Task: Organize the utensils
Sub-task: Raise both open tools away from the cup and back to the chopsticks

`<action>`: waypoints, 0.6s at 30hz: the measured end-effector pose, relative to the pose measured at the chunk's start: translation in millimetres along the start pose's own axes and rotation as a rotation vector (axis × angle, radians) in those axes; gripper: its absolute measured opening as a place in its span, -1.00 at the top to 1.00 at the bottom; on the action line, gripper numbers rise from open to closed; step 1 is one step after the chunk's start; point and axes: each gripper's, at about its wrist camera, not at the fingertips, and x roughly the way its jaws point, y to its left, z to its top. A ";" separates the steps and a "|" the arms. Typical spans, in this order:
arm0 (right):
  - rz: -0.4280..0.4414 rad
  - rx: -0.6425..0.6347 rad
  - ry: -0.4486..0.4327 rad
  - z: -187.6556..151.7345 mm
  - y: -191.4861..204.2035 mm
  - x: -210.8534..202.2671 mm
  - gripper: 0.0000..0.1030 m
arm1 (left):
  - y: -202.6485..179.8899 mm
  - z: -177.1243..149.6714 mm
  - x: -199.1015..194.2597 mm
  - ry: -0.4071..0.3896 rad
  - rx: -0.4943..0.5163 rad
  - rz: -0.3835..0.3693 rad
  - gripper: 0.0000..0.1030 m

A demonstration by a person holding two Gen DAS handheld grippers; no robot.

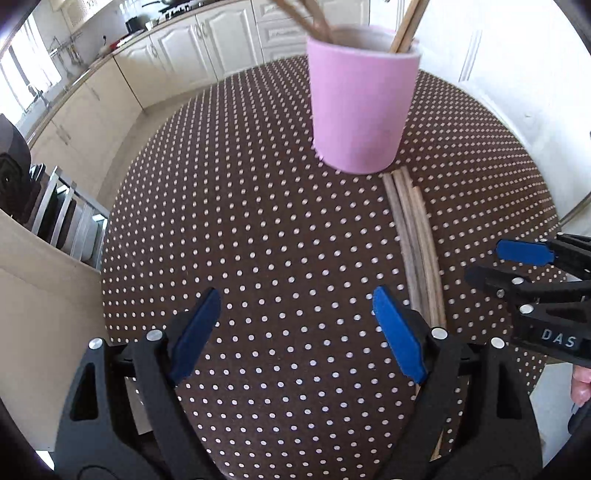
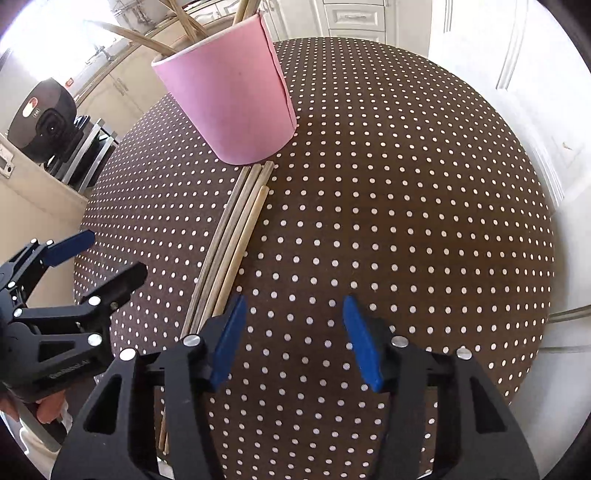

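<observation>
The left gripper [image 1: 295,328], black w/ blue pads, hangs low over the round table w/ a brown cloth full of white dots [image 1: 258,229]. Its jaws are spread wide & nothing is between them, just cloth. The right gripper [image 2: 291,336], same black & blue kind, hangs low too. Its jaws are part way apart & pinch nothing

Between the 2 grippers lies a bunch of long thin wooden sticks [image 2: 236,236], flat on the cloth, side by side & touching. In the right wrist view the near ends go under the right gripper's left finger [image 2: 229,339]. In the left wrist view they run past the left gripper's right finger [image 1: 399,332]

The far ends of the sticks reach the foot of a tall pink cup [image 1: 360,107], which stands upright on the table. More wooden sticks [image 1: 406,26] poke up out of it

Far back are cream kitchen cupboards [image 1: 177,55]
</observation>
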 end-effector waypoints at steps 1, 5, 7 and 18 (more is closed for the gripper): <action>0.006 0.000 -0.002 1.5 1.2 -0.2 0.13 | 0.6 0.0 1.9 0.007 -0.001 0.001 -0.62; 0.028 0.004 0.008 8.9 9.5 4.0 0.23 | 3.5 2.8 14.2 0.045 -0.016 -0.010 -0.62; 0.012 -0.017 0.002 11.7 16.6 6.7 0.24 | 6.0 4.6 18.3 0.050 -0.026 -0.014 -0.62; -0.041 -0.088 0.004 20.1 47.4 27.4 0.24 | 26.4 11.2 31.9 0.075 -0.063 -0.052 -0.62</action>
